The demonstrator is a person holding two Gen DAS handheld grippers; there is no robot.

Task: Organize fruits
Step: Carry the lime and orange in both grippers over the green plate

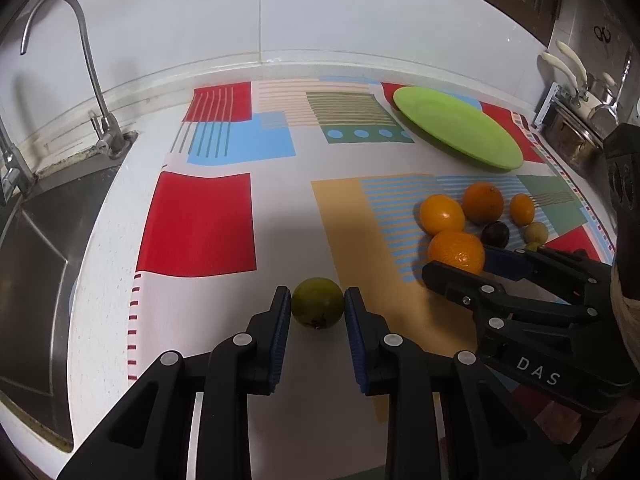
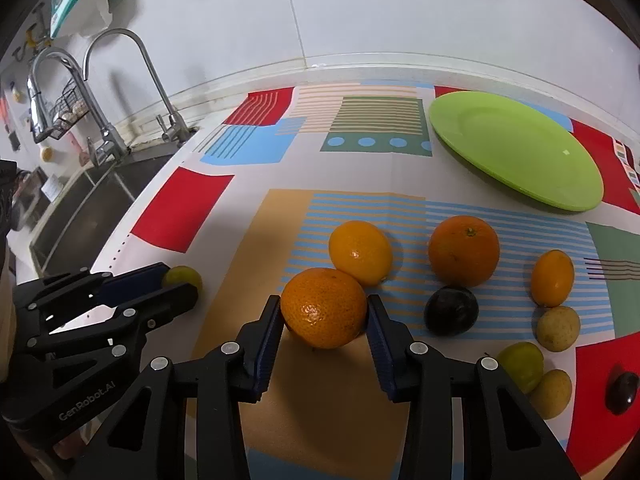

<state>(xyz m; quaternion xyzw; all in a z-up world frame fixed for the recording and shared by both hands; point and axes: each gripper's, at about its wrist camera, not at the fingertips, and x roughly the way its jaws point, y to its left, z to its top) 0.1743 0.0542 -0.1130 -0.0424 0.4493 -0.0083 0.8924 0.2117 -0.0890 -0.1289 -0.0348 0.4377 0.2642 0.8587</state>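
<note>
- The left gripper sits low over the patterned tablecloth, its blue-padded fingers on either side of a green citrus fruit; both pads look to be touching the fruit's sides, so the jaws appear closed on it, and the fruit rests on the cloth
- In the right wrist view the same green citrus fruit peeks out past the left gripper at the left edge of the cloth, well apart from the other fruit
- The right gripper has its jaws pressed against the flanks of a dimpled orange, gripping it; whether the orange is lifted off the cloth cannot be told
- Just behind that orange, touching or nearly so, lies a yellow-orange citrus; further right stands a deeper orange one
- A dark plum lies in front of the deep orange, and a small oval orange fruit lies to its right
- Near the right edge are a speckled tan fruit, a yellow-green fruit, a pale yellow fruit touching it, and a second dark fruit
- A lime-green plate rests at the far right of the cloth, bare, apart from all the fruit
- Left of the cloth is a steel sink with a curved tap at its back corner
</note>
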